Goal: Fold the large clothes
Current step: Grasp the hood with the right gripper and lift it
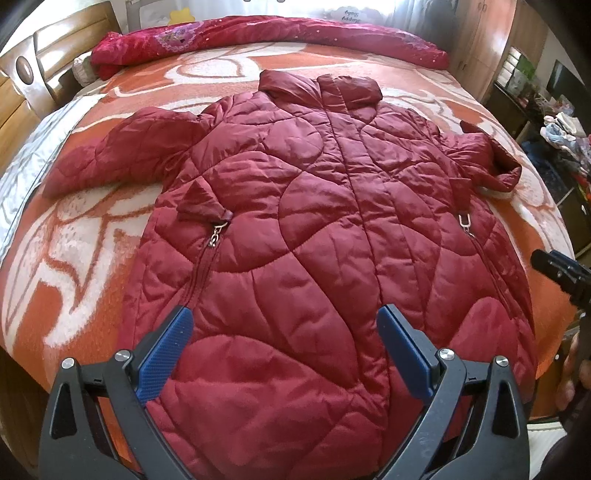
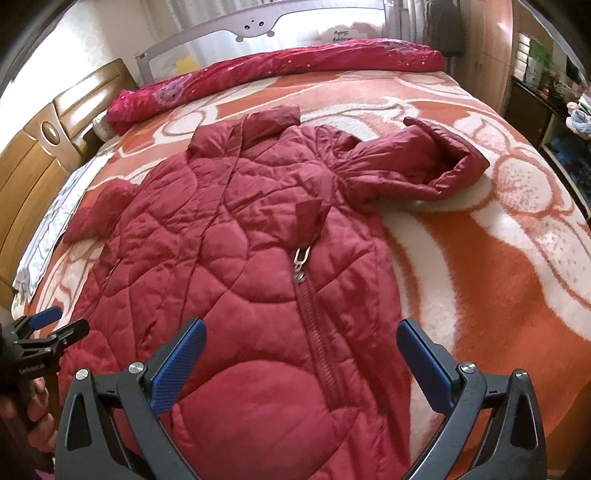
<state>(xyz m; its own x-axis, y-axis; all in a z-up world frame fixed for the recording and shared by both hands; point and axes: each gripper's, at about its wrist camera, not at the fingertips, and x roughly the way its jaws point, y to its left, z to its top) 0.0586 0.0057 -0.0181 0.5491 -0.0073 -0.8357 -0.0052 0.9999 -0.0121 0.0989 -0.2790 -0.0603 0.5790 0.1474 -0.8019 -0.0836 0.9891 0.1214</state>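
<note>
— Where is the coat now?

— The dark red quilted coat (image 1: 295, 229) lies flat, front side up, on the bed with the orange and white blanket (image 1: 74, 236). The collar points to the far side and both sleeves are spread out. The hem is nearest to me.

— And your hands?

— My left hand-held gripper (image 1: 284, 347) hovers above the hem, its blue pads wide apart, holding nothing. My right hand-held gripper (image 2: 301, 360) is also spread open, above the pocket zipper (image 2: 301, 260) on the coat's right side, and grasps nothing.

— Can you read any writing?

— There is small white print on the body of the left tool in the right view, but too blurred to read. Behind the rolled red quilt (image 1: 266, 38) some writing on the bed rail (image 2: 258, 26) is also not legible.
</note>
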